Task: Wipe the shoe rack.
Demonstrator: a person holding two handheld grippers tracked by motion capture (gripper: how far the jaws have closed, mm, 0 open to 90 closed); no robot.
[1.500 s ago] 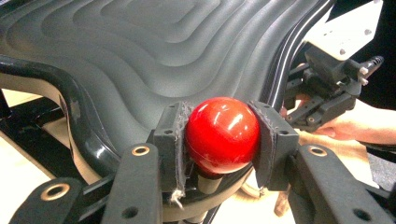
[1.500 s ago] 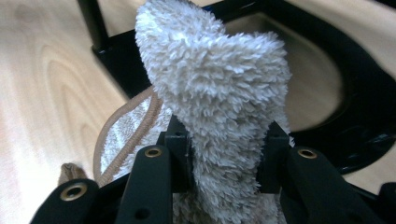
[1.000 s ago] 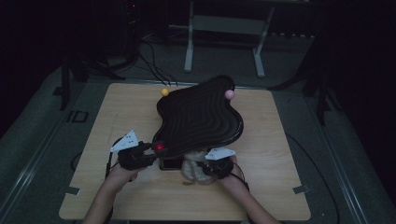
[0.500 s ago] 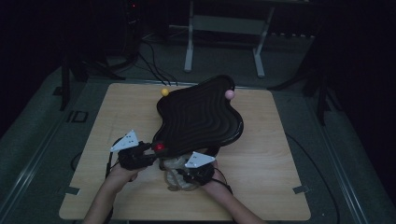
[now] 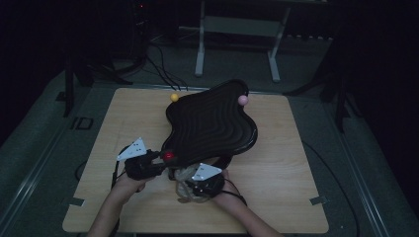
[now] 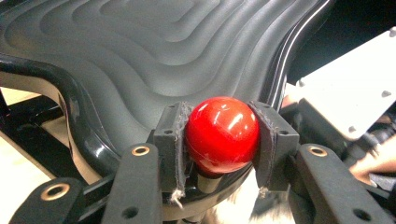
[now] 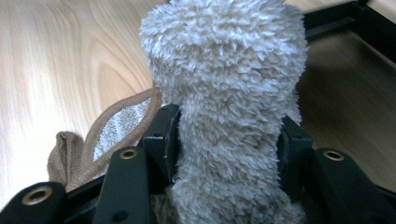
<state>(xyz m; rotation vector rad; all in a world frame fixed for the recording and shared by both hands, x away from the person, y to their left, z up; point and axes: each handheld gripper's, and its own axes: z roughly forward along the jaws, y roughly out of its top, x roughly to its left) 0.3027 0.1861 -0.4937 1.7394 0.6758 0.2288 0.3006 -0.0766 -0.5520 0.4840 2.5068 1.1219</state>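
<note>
Left fingers (image 6: 223, 140) clenched on red ball (image 6: 222, 134), right fingers (image 7: 224, 140) just loosening around fluffy sock (image 7: 224, 93), black ridged tray (image 5: 210, 123) beside.

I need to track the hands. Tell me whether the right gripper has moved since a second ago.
Yes. In the high view the right gripper has shifted left along the table, closer to the red ball on the black wavy tray.
</note>
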